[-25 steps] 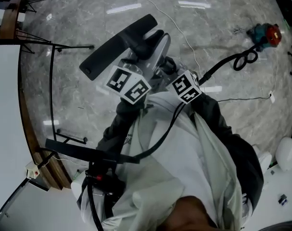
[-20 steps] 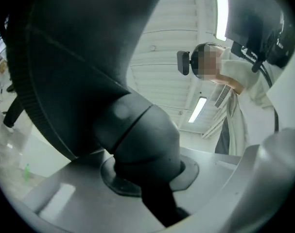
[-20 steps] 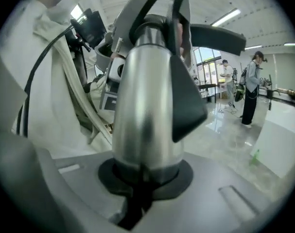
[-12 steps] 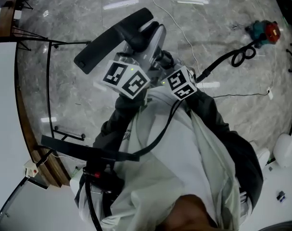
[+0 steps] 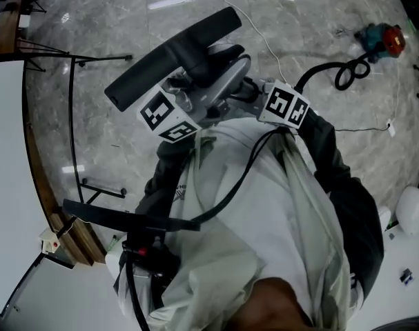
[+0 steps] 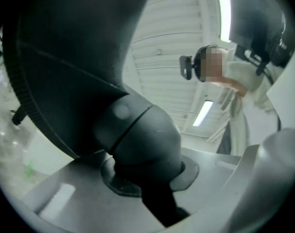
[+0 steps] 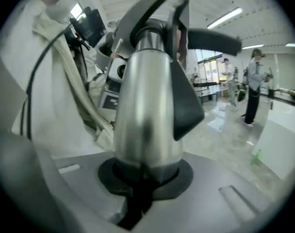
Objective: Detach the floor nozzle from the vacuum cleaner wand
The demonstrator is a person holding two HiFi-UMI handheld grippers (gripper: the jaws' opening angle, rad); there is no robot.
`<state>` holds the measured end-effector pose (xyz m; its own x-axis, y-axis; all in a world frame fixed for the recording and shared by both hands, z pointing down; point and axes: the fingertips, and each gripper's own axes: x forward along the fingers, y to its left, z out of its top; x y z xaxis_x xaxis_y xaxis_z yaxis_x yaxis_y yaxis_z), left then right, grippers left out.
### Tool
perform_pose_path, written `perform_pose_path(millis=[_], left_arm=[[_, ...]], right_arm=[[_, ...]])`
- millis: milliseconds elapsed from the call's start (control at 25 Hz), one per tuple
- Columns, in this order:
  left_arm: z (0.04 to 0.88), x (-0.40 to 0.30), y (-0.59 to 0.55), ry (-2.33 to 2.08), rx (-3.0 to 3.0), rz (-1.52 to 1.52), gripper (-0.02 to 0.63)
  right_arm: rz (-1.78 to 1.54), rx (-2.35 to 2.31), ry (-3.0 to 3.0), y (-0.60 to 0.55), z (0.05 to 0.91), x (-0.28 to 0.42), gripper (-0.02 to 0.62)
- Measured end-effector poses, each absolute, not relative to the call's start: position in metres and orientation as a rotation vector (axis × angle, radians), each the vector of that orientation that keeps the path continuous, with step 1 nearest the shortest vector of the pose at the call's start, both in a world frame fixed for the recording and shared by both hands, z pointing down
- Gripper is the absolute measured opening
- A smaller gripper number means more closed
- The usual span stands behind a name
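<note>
While the left gripper (image 6: 154, 198) clamps the neck of the floor nozzle (image 6: 137, 135) between its jaws, the nozzle's head spreads beyond them. The right gripper (image 7: 137, 195) pinches the silver wand (image 7: 147, 110) between its own.

The floor nozzle (image 5: 171, 57) is matt plastic, the wand (image 7: 147, 110) shiny metal, the floor (image 5: 319, 54) glossy.

A large open work hall or lab: polished grey stone floor (image 5: 126, 40) with loose cables (image 5: 340, 66), strip lights (image 6: 203, 113) on a white slatted ceiling (image 6: 157, 57), people (image 7: 254, 86) standing near a white counter (image 7: 283, 135).
</note>
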<state>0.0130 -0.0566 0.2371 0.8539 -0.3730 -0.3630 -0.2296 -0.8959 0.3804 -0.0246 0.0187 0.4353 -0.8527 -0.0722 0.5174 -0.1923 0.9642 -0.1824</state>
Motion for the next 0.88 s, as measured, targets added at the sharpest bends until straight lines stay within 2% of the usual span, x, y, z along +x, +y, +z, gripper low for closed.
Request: perform_pose_path(millis=[80, 200, 360, 480, 680, 880], left_arm=[[0.226, 0.014, -0.045, -0.324, 2.762, -0.681, 0.075], [0.23, 0.015, -0.053, -0.394, 2.738, -0.671, 0.073], [0.248, 0.001, -0.083, -0.783, 2.595, -0.519, 0.072], [0.267, -0.019, -0.102, -1.036, 2.426, -0.409, 0.072], [0.254, -0.012, -0.087, -0.904, 2.549, -0.482, 0.074], [0.224, 0.007, -0.043, -0.426, 2.786, -0.64, 0.074]], right_arm=[[0.317, 0.079, -2.598, 0.026, 0.428, -0.026, 0.04], [0.258, 0.297, -2.582, 0.009, 0.433, -0.025, 0.038], [0.179, 0.774, -2.446, -0.021, 0.442, -0.023, 0.038], [0.155, 0.925, -2.35, -0.031, 0.45, -0.026, 0.038], [0.109, 0.798, -2.418, -0.026, 0.448, -0.029, 0.04], [0.19, 0.292, -2.605, 0.014, 0.43, -0.034, 0.04]])
